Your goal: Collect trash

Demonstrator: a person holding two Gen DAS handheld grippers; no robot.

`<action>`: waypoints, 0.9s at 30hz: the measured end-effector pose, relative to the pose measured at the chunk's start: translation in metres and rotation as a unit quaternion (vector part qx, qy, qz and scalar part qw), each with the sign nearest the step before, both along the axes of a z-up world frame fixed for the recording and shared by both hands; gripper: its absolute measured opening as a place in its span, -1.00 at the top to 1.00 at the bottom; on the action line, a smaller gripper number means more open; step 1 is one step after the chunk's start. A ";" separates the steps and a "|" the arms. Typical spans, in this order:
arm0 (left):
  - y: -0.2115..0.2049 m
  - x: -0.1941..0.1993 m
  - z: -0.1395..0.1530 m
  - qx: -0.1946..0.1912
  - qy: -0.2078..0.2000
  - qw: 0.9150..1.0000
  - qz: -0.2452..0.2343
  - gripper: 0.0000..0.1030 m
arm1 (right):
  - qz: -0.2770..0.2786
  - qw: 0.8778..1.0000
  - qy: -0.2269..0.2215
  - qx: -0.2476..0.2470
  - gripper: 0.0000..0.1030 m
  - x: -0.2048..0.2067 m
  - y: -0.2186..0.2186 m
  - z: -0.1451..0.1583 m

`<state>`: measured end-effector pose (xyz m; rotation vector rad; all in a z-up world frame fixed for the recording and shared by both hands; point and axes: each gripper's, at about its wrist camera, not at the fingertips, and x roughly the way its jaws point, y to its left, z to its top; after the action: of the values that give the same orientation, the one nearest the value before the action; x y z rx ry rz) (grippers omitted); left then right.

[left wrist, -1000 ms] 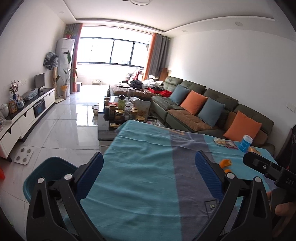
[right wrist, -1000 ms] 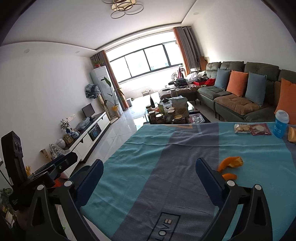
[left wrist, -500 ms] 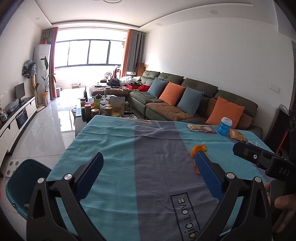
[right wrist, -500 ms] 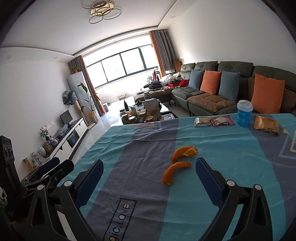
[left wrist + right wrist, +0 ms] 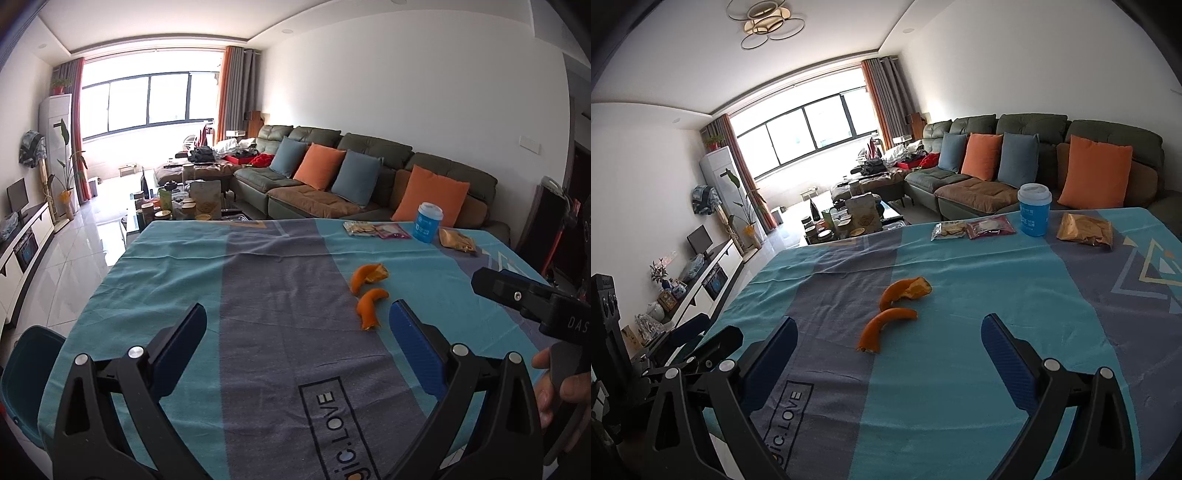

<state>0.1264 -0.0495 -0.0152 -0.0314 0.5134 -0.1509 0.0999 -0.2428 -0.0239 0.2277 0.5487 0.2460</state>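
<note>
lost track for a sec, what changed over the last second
Both grippers swung toward the sofa side: the orange peels now lie between the right gripper fingers' line of sight, and close by the left gripper's right finger. Both stayed open and empty. Peels, cup and wrappers haven't moved.

A big green sofa runs along the wall with orange and blue cushions on it. A low coffee table full of jars stands on the shiny floor near the bright window. A long white TV cabinet sits by the other wall, and a tall plant stands by the curtain.
</note>
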 end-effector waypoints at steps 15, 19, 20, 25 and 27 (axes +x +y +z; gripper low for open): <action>-0.043 0.045 -0.028 0.011 0.049 0.997 -0.055 -0.89 | -0.002 0.999 0.035 0.004 -0.87 0.046 -0.015 -0.011; -0.055 0.060 -0.033 0.012 0.063 0.995 -0.070 -0.89 | 0.002 0.999 0.040 0.003 -0.87 0.059 -0.016 -0.013; -0.057 0.063 -0.034 0.014 0.064 0.995 -0.073 -0.89 | 0.002 0.999 0.041 0.000 -0.87 0.062 -0.015 -0.012; -0.068 0.081 -0.039 0.018 0.081 0.993 -0.080 -0.89 | 0.013 0.999 0.052 -0.002 -0.87 0.081 -0.014 -0.014; -0.070 0.088 -0.042 0.017 0.090 0.992 -0.082 -0.89 | 0.016 0.998 0.055 0.001 -0.87 0.089 -0.016 -0.014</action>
<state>0.2145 -0.1196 -0.0573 0.0301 0.6986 -0.3012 0.1889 -0.2585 -0.0380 0.2360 0.6620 0.2671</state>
